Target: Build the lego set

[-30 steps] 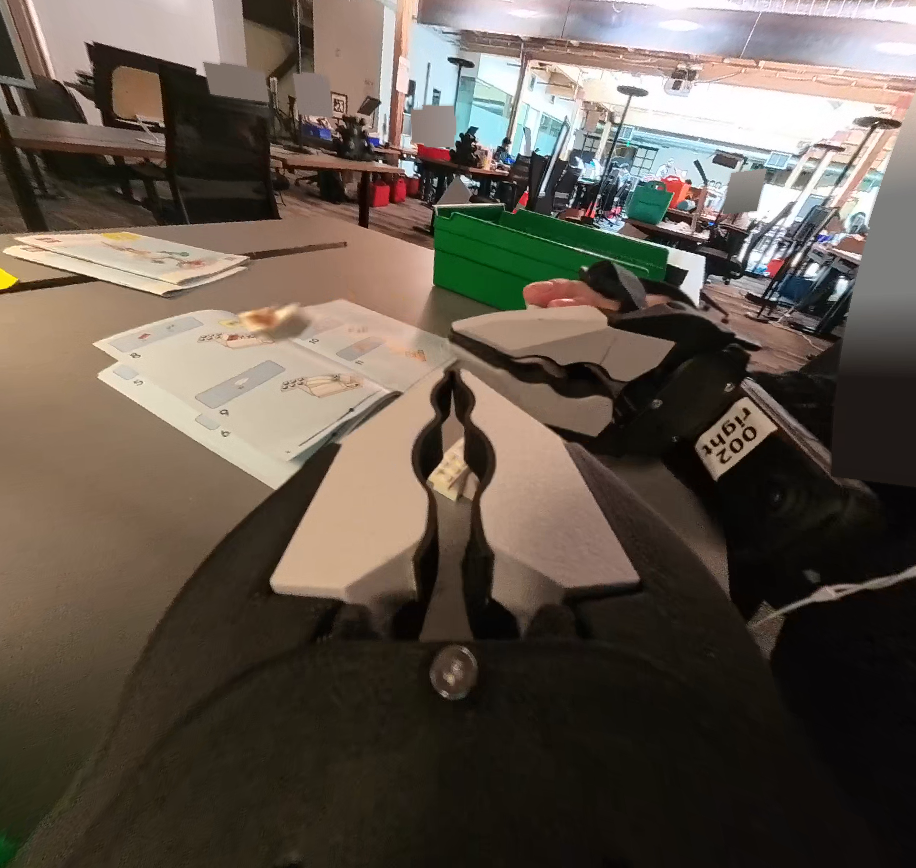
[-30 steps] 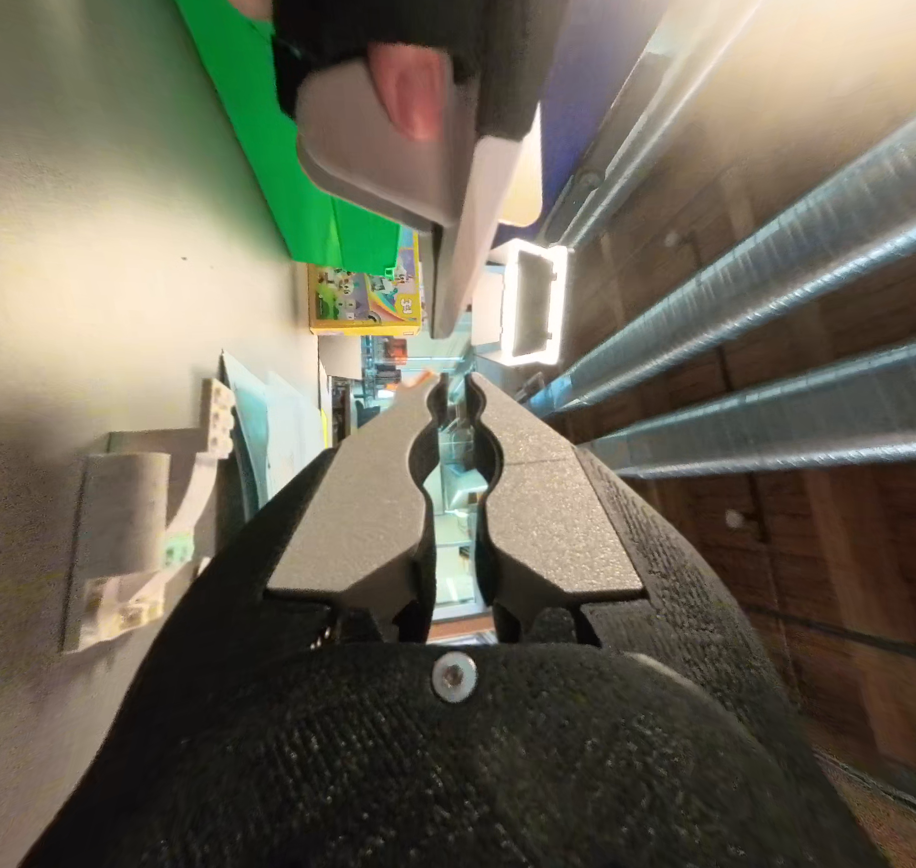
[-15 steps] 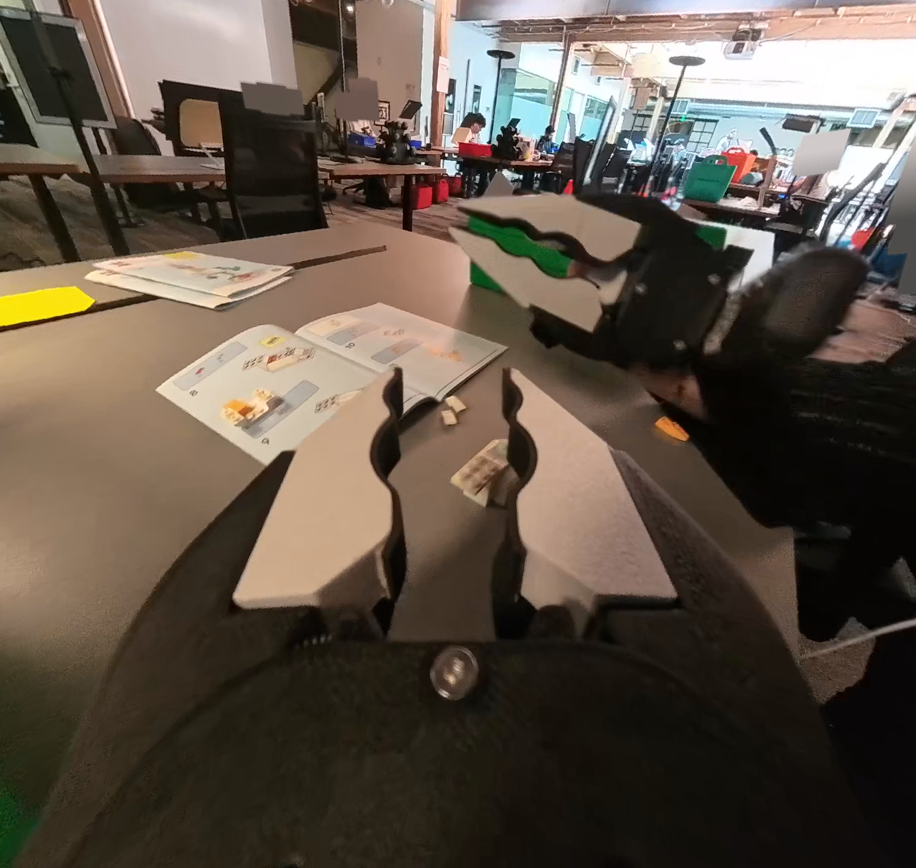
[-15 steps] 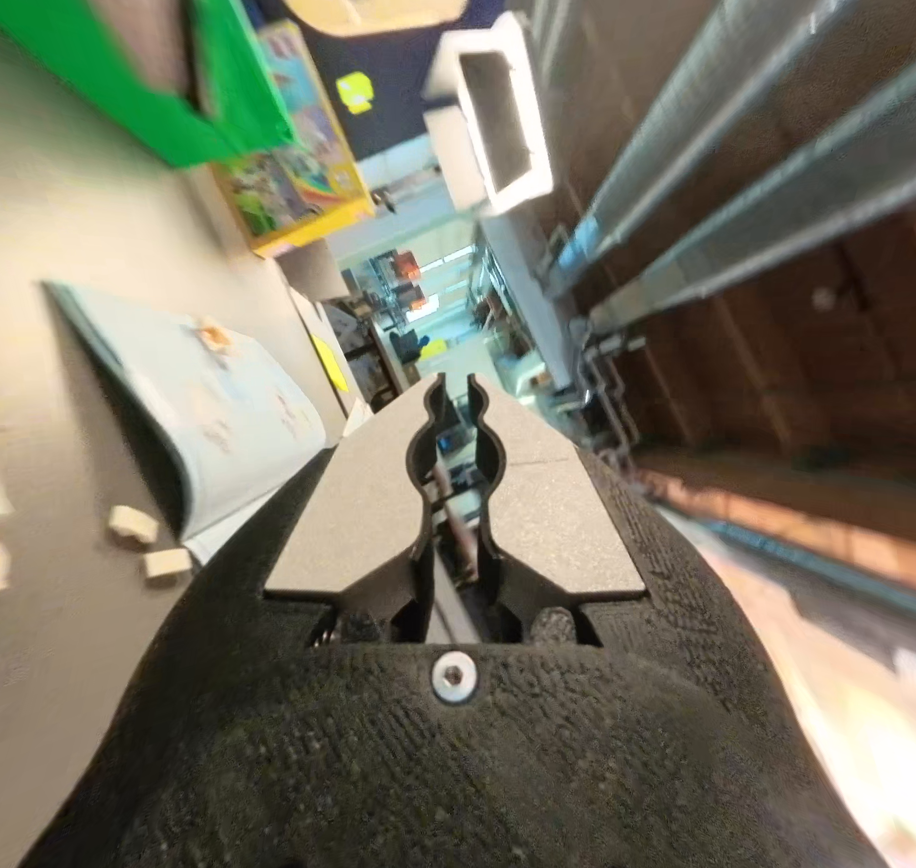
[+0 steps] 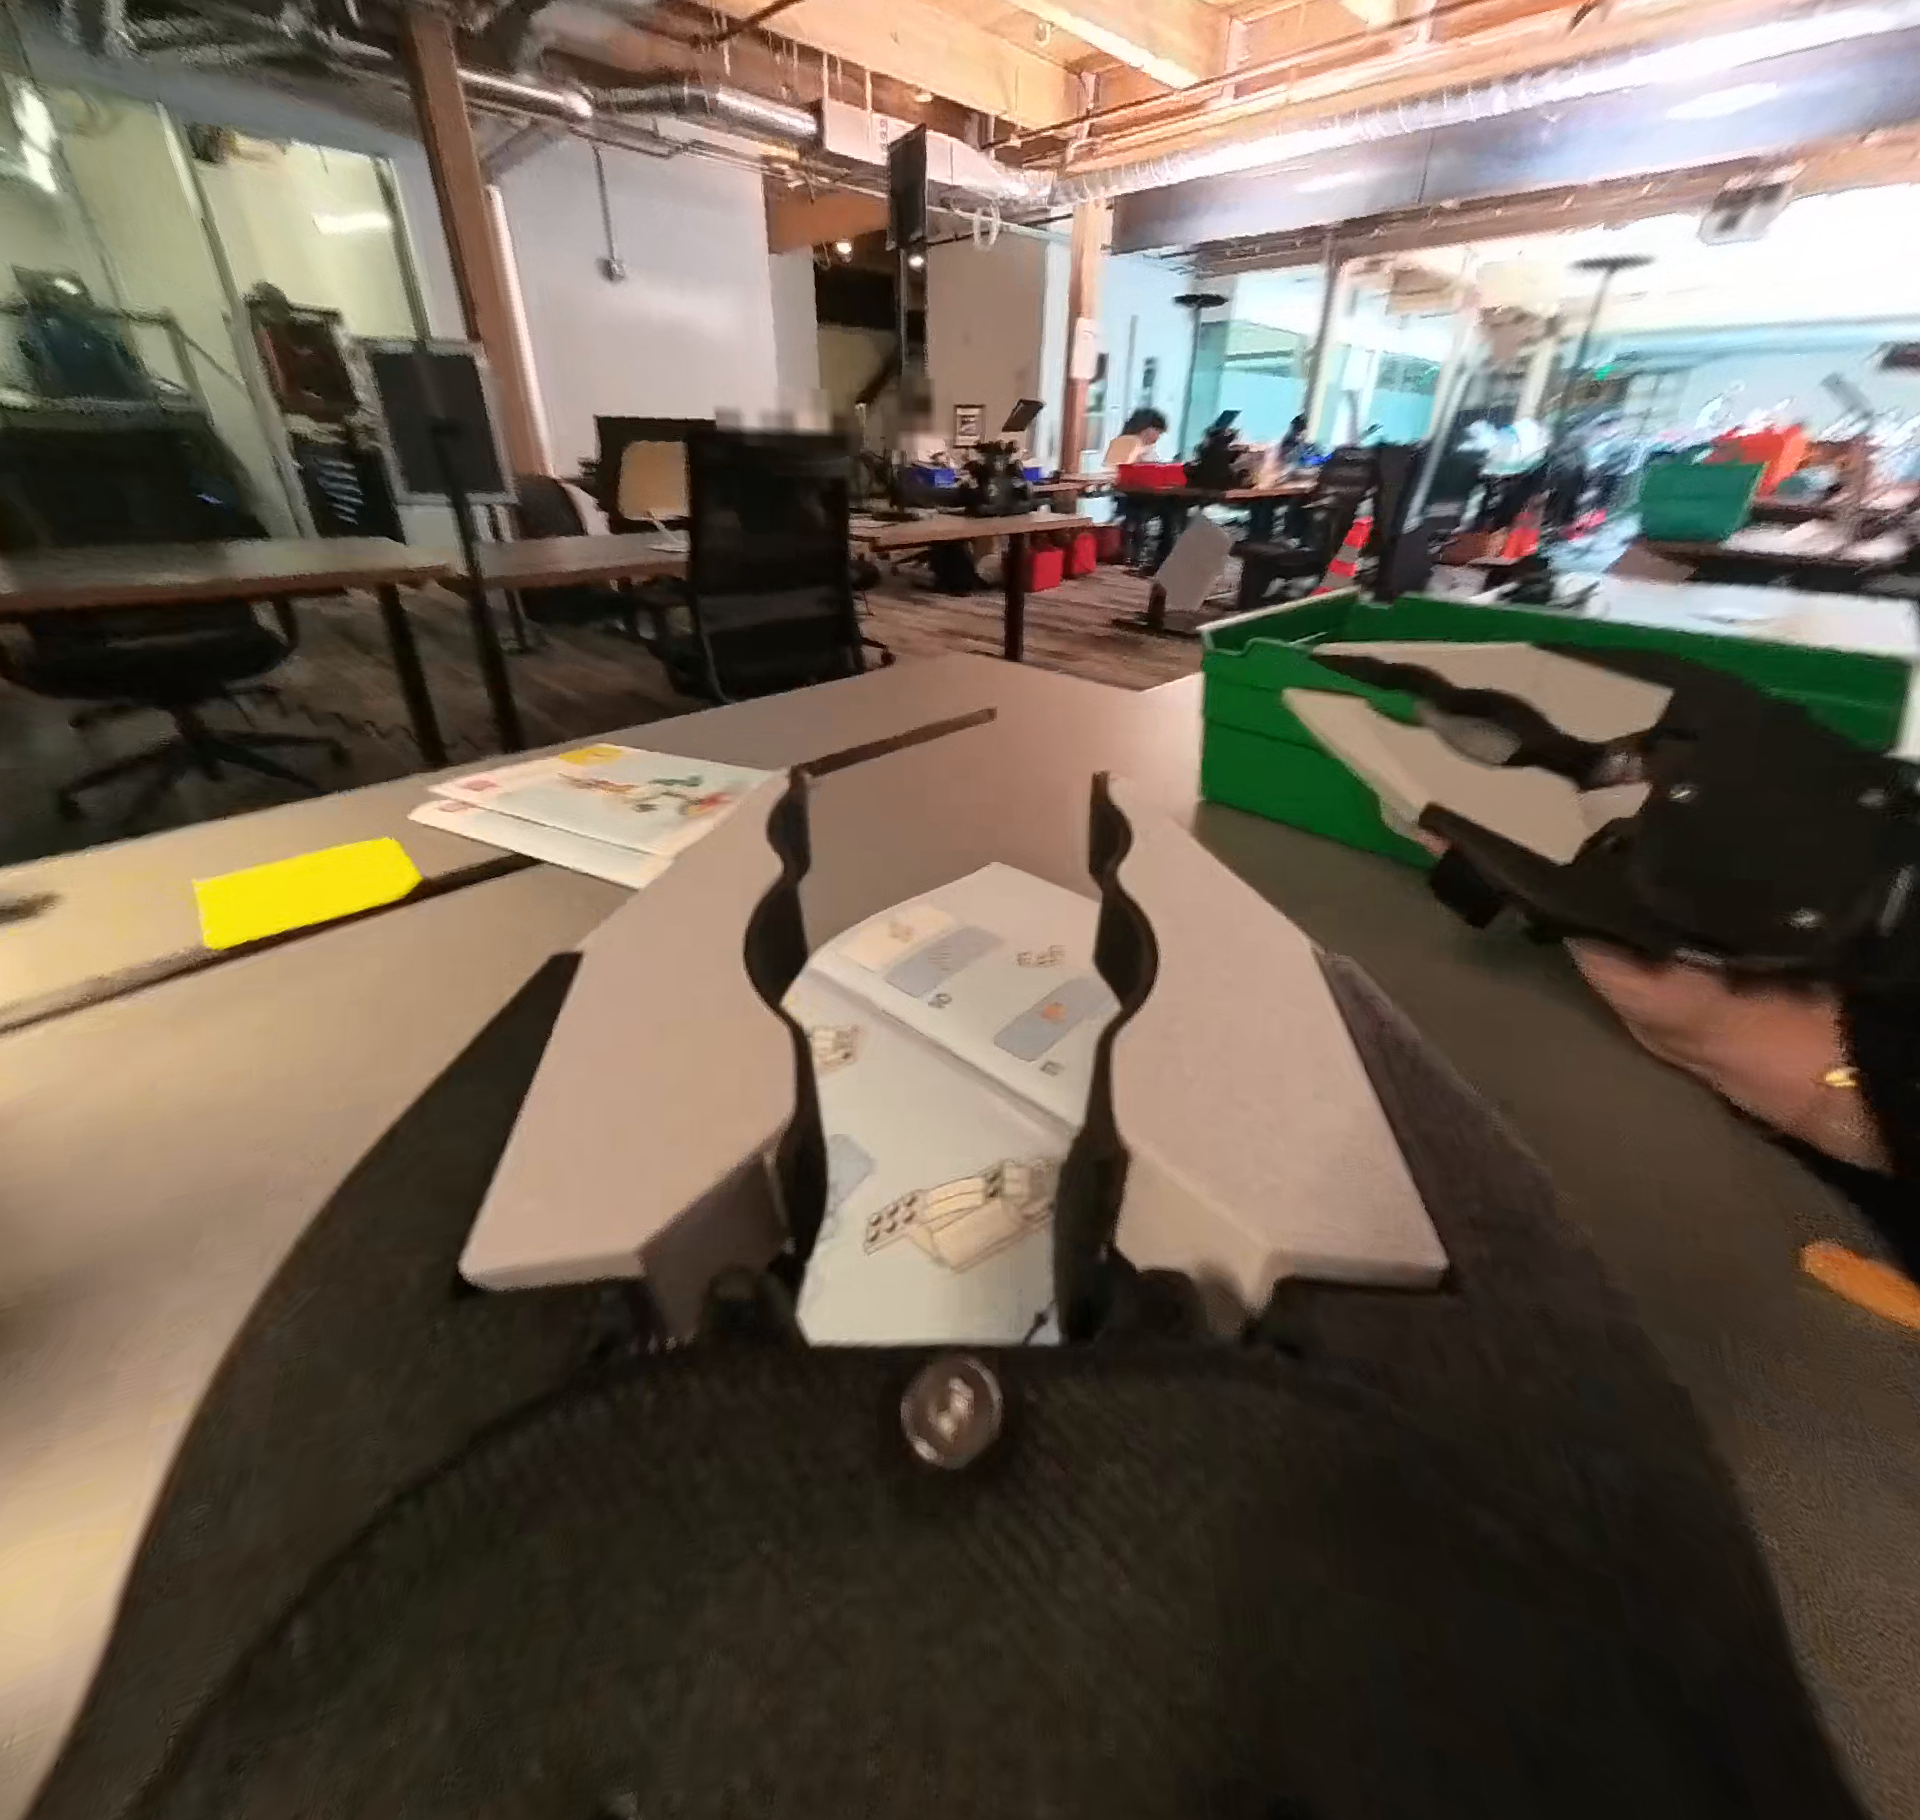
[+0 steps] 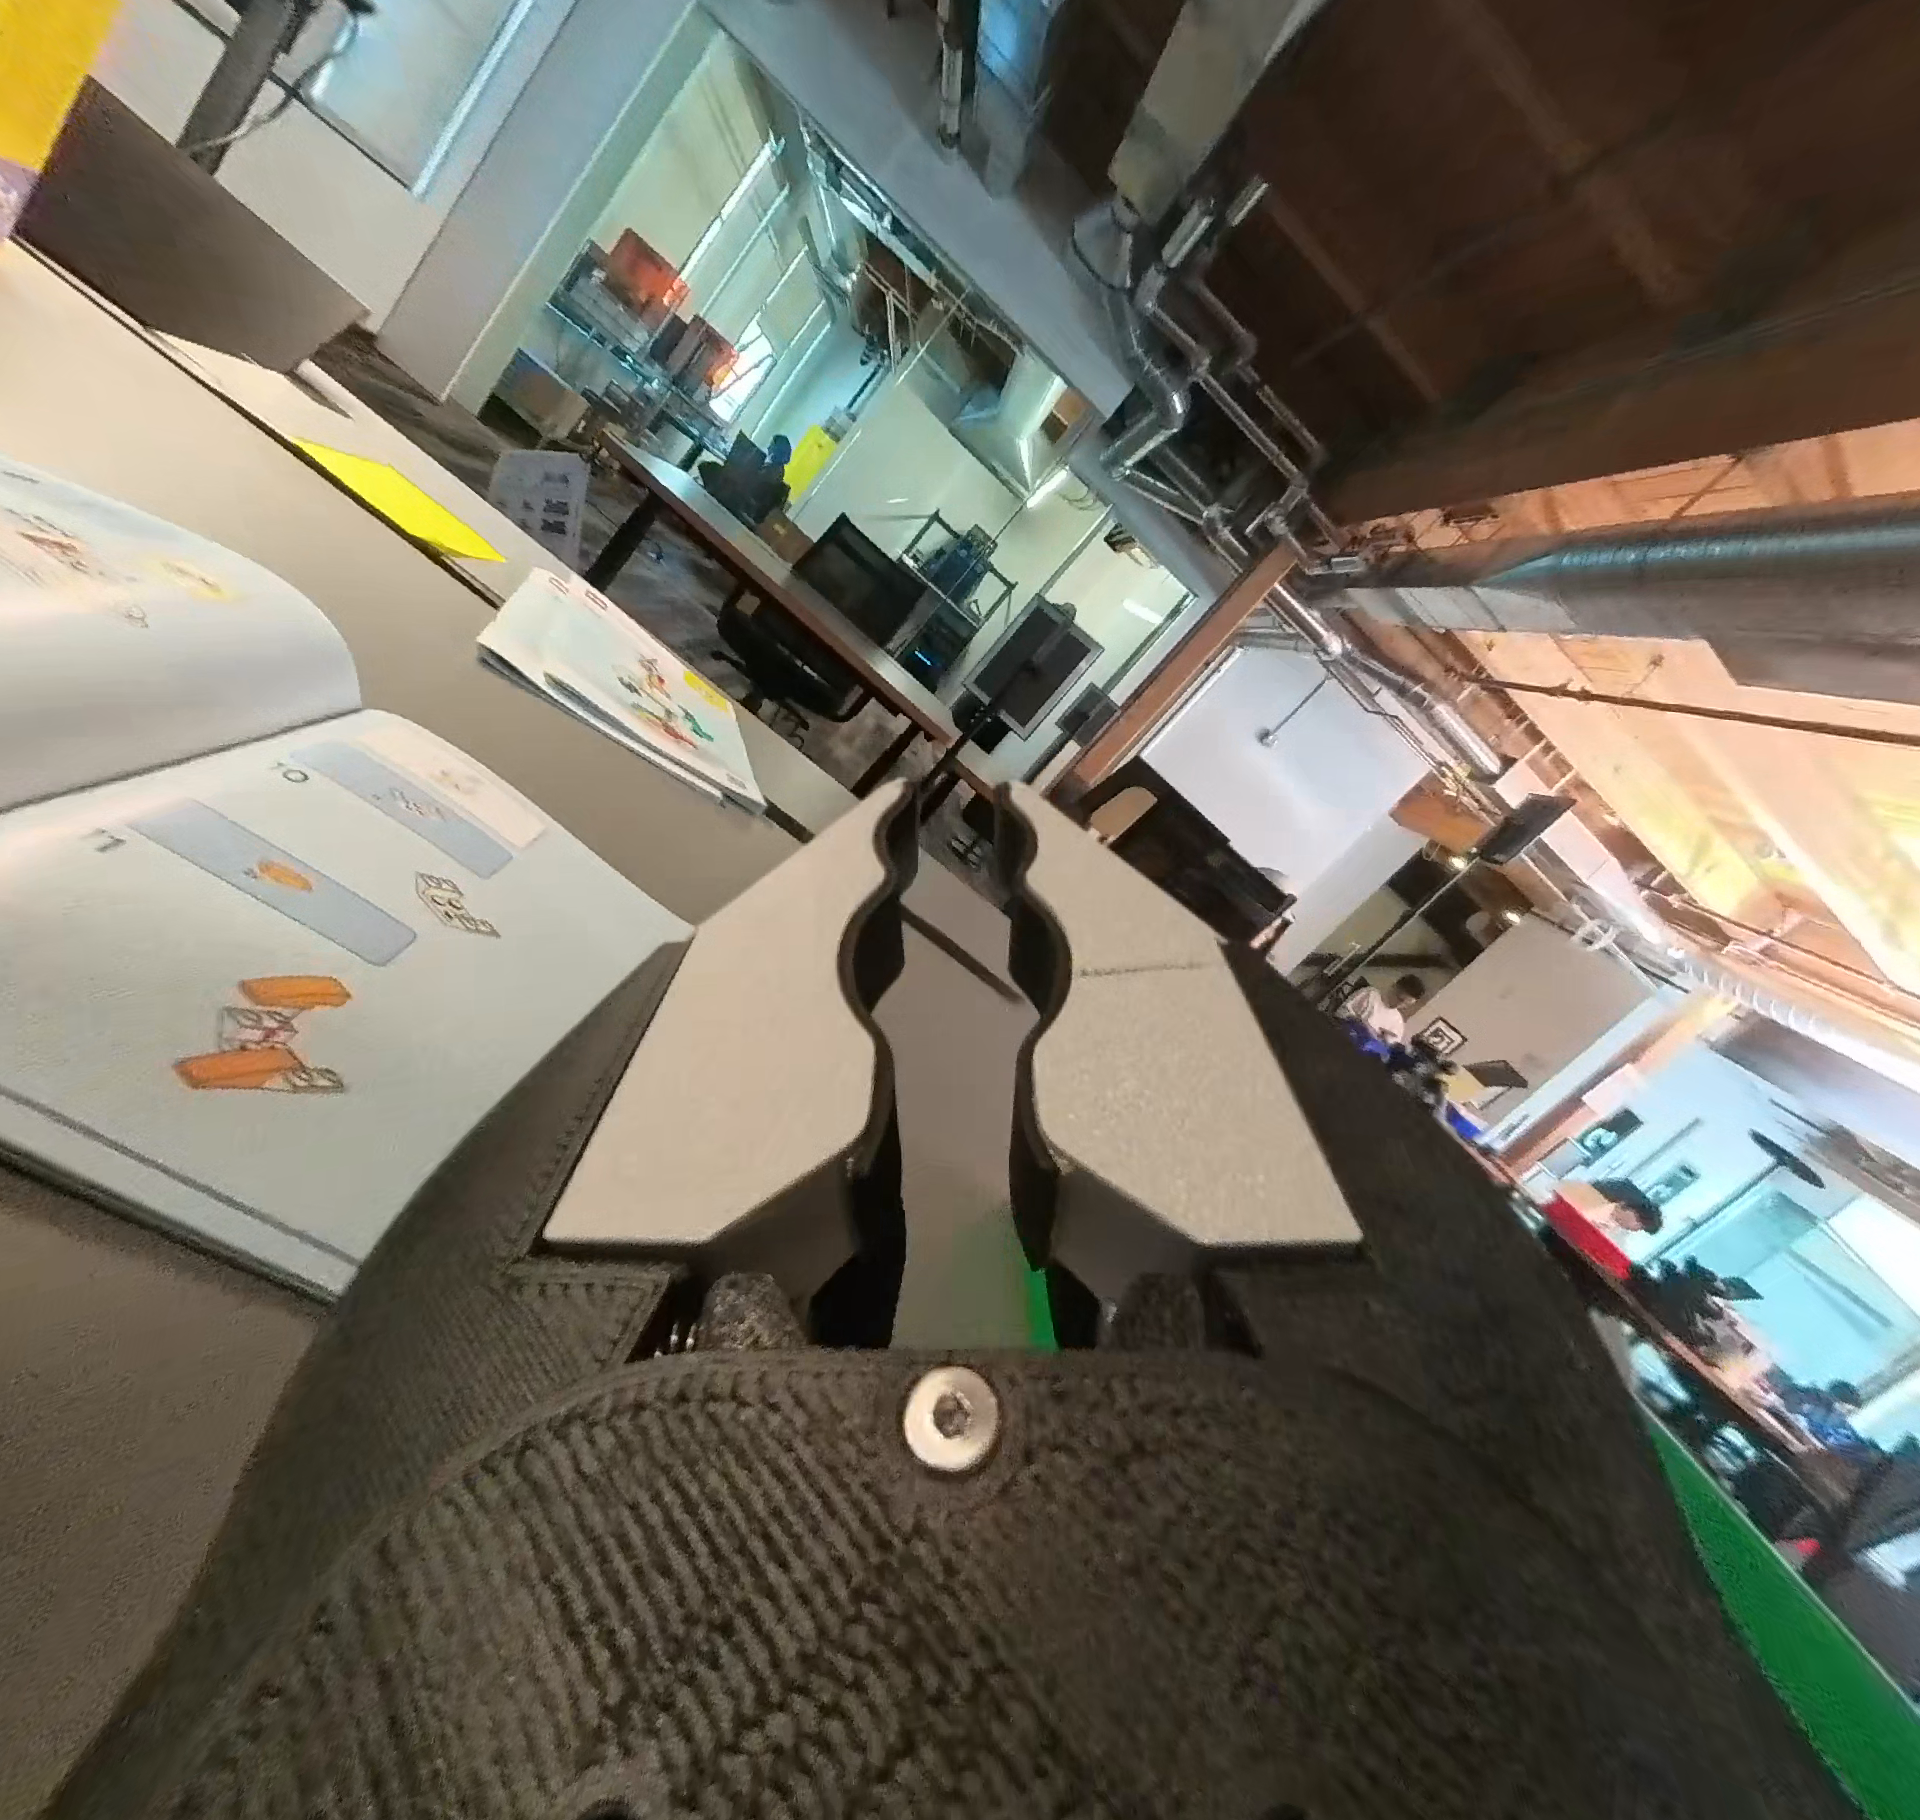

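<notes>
My left gripper (image 5: 945, 814) is open wide and empty, above the open instruction booklet (image 5: 935, 1043), which shows between its fingers. My right gripper (image 5: 1455, 762) is at the right of the left wrist view, held by a hand (image 5: 1714, 1032) in front of the green bin (image 5: 1299, 762). In its own view the right gripper (image 6: 954, 804) is tilted on its side, its jaws a narrow gap apart with nothing between them. The booklet (image 6: 260, 887) lies to its left. A small orange piece (image 5: 1860, 1271) lies on the table at the right. No other loose brick is in view.
A second closed booklet (image 5: 603, 814) and a yellow paper slip (image 5: 301, 887) lie farther back on the grey table (image 5: 260, 1095). A yellow box (image 6: 52, 25) shows at the top left of the right wrist view. Office desks and chairs stand beyond the table. Left tips to right tips: about 20 cm.
My left gripper went from shut to wide open and moved over the booklet. The small white pieces passed out of view. The right gripper swung away to the right, by the green bin.
</notes>
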Available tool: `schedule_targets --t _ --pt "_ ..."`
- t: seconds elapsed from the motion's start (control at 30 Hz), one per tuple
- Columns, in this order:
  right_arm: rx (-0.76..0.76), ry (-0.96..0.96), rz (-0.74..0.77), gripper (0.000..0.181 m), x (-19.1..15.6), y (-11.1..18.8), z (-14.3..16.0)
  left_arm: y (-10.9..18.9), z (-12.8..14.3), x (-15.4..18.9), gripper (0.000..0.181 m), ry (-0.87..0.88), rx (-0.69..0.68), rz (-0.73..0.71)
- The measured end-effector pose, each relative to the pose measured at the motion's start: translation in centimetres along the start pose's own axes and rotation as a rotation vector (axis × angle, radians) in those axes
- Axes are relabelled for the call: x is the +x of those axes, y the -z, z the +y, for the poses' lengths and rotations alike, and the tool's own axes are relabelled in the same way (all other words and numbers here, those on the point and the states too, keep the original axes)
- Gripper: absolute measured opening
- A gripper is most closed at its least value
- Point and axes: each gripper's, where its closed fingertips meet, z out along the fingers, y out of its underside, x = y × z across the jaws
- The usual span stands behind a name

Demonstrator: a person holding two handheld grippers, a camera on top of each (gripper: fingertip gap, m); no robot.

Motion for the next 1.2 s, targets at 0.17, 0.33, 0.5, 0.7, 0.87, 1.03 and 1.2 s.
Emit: schedule_targets --t 0.17,0.33,0.5,0.7,0.87,1.03,1.2 --pt "-0.11 0.046 0.054 0.012 0.7 -1.0 2.5 1.3 0.2 0.0 0.051 0.02 0.076 0.067" --pt "-0.23 0.11 0.121 0.012 1.6 -1.2 4.7 2.1 1.0 -0.1 0.048 0.029 0.059 0.073" --pt "-0.318 0.221 0.019 0.022 -0.8 -1.8 6.1 2.7 1.3 -0.3 0.049 0.06 0.029 0.087" --pt "-0.445 0.275 -0.125 0.031 -3.8 -2.2 8.6 2.5 1.9 -1.2 0.051 0.181 0.0 0.085" --pt "-0.497 0.289 -0.149 0.033 -4.1 -2.3 9.5 2.9 1.7 -3.7 0.049 0.196 0.041 -0.011" --pt "-0.425 0.281 -0.146 0.032 -4.3 -2.5 8.4 3.6 0.5 -4.0 0.048 0.243 0.117 -0.012" --pt "-0.274 0.273 -0.15 0.032 -4.6 -2.3 5.8 3.7 0.5 -4.6 0.05 0.208 0.112 -0.043"
